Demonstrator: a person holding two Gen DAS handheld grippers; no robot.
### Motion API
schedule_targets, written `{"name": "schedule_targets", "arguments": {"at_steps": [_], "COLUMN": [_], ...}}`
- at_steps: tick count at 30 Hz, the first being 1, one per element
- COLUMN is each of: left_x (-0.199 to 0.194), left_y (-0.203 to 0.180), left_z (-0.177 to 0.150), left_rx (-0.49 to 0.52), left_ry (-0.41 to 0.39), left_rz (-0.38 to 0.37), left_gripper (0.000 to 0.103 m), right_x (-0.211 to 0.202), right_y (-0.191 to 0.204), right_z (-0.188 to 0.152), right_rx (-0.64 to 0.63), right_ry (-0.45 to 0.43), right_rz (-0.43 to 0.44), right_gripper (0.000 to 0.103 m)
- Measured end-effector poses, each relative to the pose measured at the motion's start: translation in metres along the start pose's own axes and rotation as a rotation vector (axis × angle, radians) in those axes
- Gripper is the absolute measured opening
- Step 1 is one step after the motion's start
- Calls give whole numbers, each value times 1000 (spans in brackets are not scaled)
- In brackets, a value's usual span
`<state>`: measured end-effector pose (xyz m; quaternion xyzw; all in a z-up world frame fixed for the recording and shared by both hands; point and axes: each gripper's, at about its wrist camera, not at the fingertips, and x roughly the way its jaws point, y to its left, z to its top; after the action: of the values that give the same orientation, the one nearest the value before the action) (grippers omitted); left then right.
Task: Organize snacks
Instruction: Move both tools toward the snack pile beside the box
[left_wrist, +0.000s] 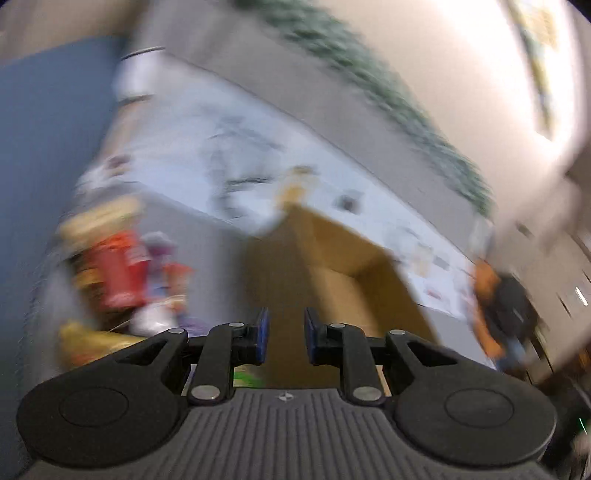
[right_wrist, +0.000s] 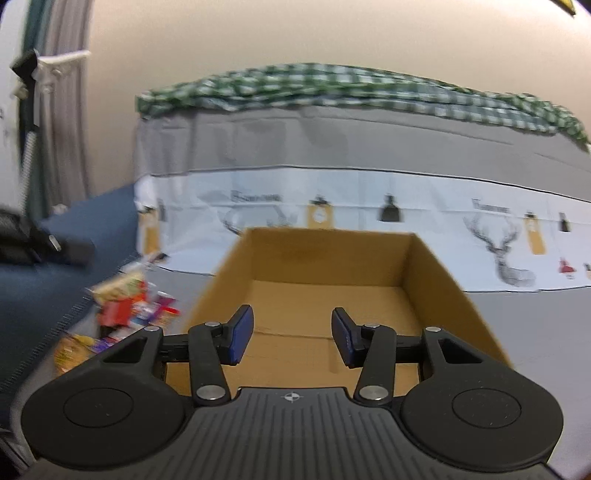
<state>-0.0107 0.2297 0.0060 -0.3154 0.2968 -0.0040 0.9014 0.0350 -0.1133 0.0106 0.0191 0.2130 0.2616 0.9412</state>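
Observation:
An open cardboard box (right_wrist: 436, 280) stands on the grey surface, and no snack shows in the part of its inside that I can see. My right gripper (right_wrist: 291, 338) is open and empty, held over the box's near part. A pile of colourful snack packets (right_wrist: 125, 314) lies to the left of the box. In the blurred left wrist view the box (left_wrist: 351, 258) is ahead and the packets (left_wrist: 118, 273) are to the left. My left gripper (left_wrist: 286, 334) is open with a narrow gap and holds nothing, near the box's left wall.
A white printed cloth with deer pictures (right_wrist: 369, 221) and a grey cover run behind the box. A green checked cloth (right_wrist: 332, 88) lies on top. A dark blue surface (right_wrist: 55, 266) with a black bag is at the left.

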Motion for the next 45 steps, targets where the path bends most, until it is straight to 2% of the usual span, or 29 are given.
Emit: {"name": "schedule_targets", "arguments": {"at_steps": [3, 5, 10, 16, 18, 20, 23, 28, 29, 30, 31, 32, 33, 34, 37, 38, 40, 42, 43, 45], "left_x": [-4, 2, 21, 22, 20, 18, 16, 18, 19, 21, 22, 24, 26, 27, 30, 31, 32, 33, 33, 31], "left_y": [25, 34, 47, 53, 51, 50, 51, 52, 51, 49, 49, 47, 47, 46, 44, 43, 41, 40, 40, 41], "left_z": [8, 11, 8, 6, 5, 6, 7, 8, 9, 9, 9, 9, 9, 9, 9, 8, 8, 8, 8, 8], "left_rx": [-131, -170, -165, -158, -140, -126, -115, -88, -75, -61, -49, -37, -28, -20, -10, -8, 1, 10, 12, 9], "left_ry": [-13, 19, 75, 73, 68, 64, 61, 73, 77, 79, 81, 85, 89, 91, 92, 92, 93, 95, 96, 96], "left_rz": [31, 65, 156, 191, 202, 211, 222, 243, 246, 250, 254, 258, 262, 267, 269, 268, 268, 273, 275, 275], "left_gripper": [22, 22, 24, 29, 29, 29, 32, 39, 40, 40, 41, 41, 42, 42, 43, 43, 43, 44, 45, 45], "right_x": [-3, -3, 7, 37, 50, 67, 87, 108, 112, 111, 110, 110, 111, 112, 107, 104, 101, 99, 97, 95], "right_y": [20, 38, 84, 136, 151, 162, 181, 200, 202, 200, 199, 197, 193, 191, 196, 197, 199, 200, 201, 202], "right_z": [4, 6, 0, -23, -30, -36, -50, -80, -86, -85, -83, -81, -80, -81, -89, -90, -90, -87, -86, -85], "right_rx": [-23, -50, -121, -273, -349, -383, -463, -633, -656, -645, -636, -628, -617, -608, -680, -692, -695, -696, -699, -700], "right_ry": [-39, -49, -6, 78, 98, 160, 221, 263, 293, 288, 295, 302, 304, 308, 266, 252, 243, 218, 201, 180], "right_rz": [85, 142, 246, 281, 240, 220, 156, 46, 39, 42, 48, 60, 74, 98, 112, 125, 136, 154, 160, 165], "right_gripper": [49, 50, 50, 54, 62, 74, 86, 89, 89, 89, 86, 80, 72, 56, 48, 42, 39, 19, 1, 0]}}
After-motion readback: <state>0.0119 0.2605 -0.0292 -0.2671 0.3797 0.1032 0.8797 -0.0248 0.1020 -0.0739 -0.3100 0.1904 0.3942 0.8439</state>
